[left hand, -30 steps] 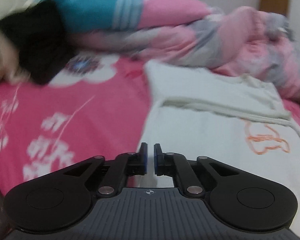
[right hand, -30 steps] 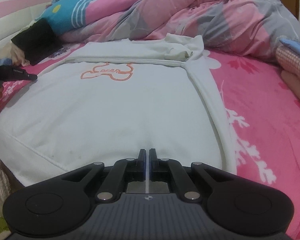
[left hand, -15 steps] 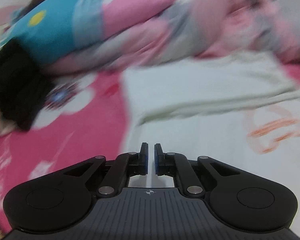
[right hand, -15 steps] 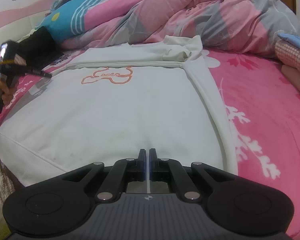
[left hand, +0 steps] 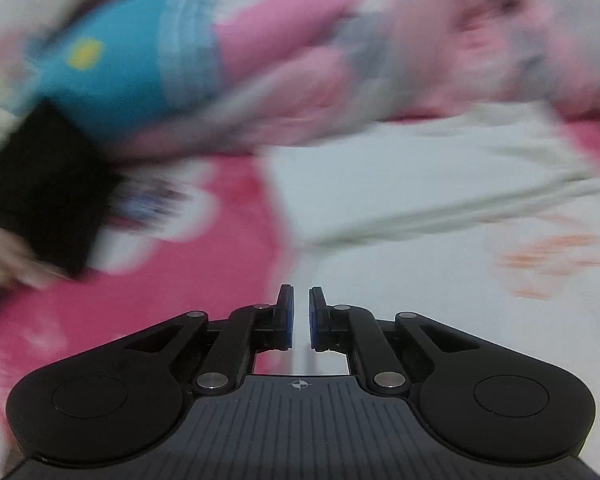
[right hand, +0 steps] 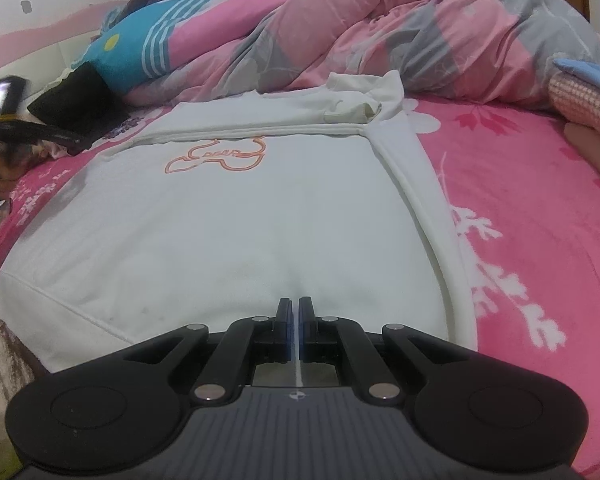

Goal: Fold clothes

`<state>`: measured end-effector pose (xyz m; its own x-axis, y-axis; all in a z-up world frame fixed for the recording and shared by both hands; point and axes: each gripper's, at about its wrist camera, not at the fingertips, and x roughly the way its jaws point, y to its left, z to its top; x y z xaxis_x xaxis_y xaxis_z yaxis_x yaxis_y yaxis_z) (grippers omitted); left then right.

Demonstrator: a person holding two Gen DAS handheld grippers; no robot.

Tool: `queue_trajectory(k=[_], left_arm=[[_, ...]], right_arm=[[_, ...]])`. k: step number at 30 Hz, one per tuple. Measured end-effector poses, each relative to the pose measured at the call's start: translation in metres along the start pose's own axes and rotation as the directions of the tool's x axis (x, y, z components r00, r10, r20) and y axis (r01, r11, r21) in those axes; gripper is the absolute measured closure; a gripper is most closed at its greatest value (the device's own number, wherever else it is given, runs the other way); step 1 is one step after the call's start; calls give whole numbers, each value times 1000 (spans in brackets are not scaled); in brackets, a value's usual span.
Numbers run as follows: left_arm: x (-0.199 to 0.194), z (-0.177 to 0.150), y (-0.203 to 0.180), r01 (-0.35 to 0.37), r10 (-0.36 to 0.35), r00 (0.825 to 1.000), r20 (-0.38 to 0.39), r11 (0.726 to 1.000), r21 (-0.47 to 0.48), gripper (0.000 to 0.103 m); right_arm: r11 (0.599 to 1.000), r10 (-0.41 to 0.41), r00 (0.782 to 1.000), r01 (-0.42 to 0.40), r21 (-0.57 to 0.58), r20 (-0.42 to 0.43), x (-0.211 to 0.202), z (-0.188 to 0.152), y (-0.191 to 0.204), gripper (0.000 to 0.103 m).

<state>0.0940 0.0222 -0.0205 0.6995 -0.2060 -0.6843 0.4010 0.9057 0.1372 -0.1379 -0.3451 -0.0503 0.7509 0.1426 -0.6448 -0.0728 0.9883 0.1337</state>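
A white sweatshirt [right hand: 228,208] with an orange outline print lies flat on the pink bed, its sleeves folded across the top. My right gripper [right hand: 299,308] sits at its near hem, shut, with a thin white strip of the fabric pinched between the pads and the cloth puckering at the tips. In the blurred left wrist view my left gripper [left hand: 301,300] hovers over the sweatshirt's [left hand: 420,280] left edge, its pads nearly together and nothing between them. The same left gripper [right hand: 24,132] shows as a dark blur at the far left of the right wrist view, with a hand under it.
A pink and grey quilt [right hand: 420,40] is heaped along the back. A blue striped cushion [right hand: 140,52] and a black cloth [right hand: 76,100] lie at the back left. Folded pink and blue items [right hand: 580,100] sit at the right edge. The pink flowered bedspread [right hand: 540,220] surrounds the sweatshirt.
My left gripper has rolled and swung rightward, so the sweatshirt's left edge now lies under it; its view is blurred. The right gripper has stayed at the hem, still shut.
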Motion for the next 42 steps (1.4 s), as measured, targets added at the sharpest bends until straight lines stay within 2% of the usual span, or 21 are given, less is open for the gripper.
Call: queue_trajectory(k=[4,6,7,8,10,14,18,22,24,28,32,36,38,42], left_arm=[[-4,-31,-28,138,-132,986,-101,988,61,93],[-2,-42,-22,68,-63,996,-59,994,88,92],[-3,-42,-18,-33,38,998,-50,995,99,93],[-7,-41,-9,-56,60,997,-48,996,73,95],[-17,-39,9,-74,75,996,-45,997,7,94],[-46,-48,12,-47,47,999,-13,999,3,94],[-39,-57,10,-4,4,1000,-26,1000,-6,93],[-18,-63,15,-2,0,999,-41,1000,-30,89],[-19,-64,18,8,-9,999,-40,999,-46,89],[-18,-66,19,18,-19,999,-33,999,-29,87],[-17,-69,23,41,-41,999,-18,999,-29,87],[-17,-71,27,62,-62,998,-9,997,-40,87],[-18,-72,27,64,-64,998,-4,997,-42,87],[-19,-71,24,52,-52,999,-7,998,-41,87]], right_arm=[[1000,-9,1000,9,-8,3,-1,-1,2,102],[1000,-7,1000,7,-2,4,-1,-2,2,102],[1000,-5,1000,5,2,4,-2,-2,1,102],[1000,-4,1000,4,6,1,-2,-2,0,102],[1000,-10,1000,10,11,-15,-5,1,1,102],[998,-21,1000,20,-55,-18,-14,21,23,102],[980,143,990,-142,-138,-1,6,55,80,102],[918,287,956,-294,-267,-68,63,80,165,102],[888,324,941,-339,-309,-101,90,84,201,102],[862,316,935,-353,-363,-158,135,81,241,102],[882,294,924,-361,-302,-246,125,71,221,103],[900,211,923,-312,-304,-321,93,69,206,102],[901,203,932,-298,-316,-302,90,78,214,102],[888,242,952,-296,-353,-189,112,103,241,102]])
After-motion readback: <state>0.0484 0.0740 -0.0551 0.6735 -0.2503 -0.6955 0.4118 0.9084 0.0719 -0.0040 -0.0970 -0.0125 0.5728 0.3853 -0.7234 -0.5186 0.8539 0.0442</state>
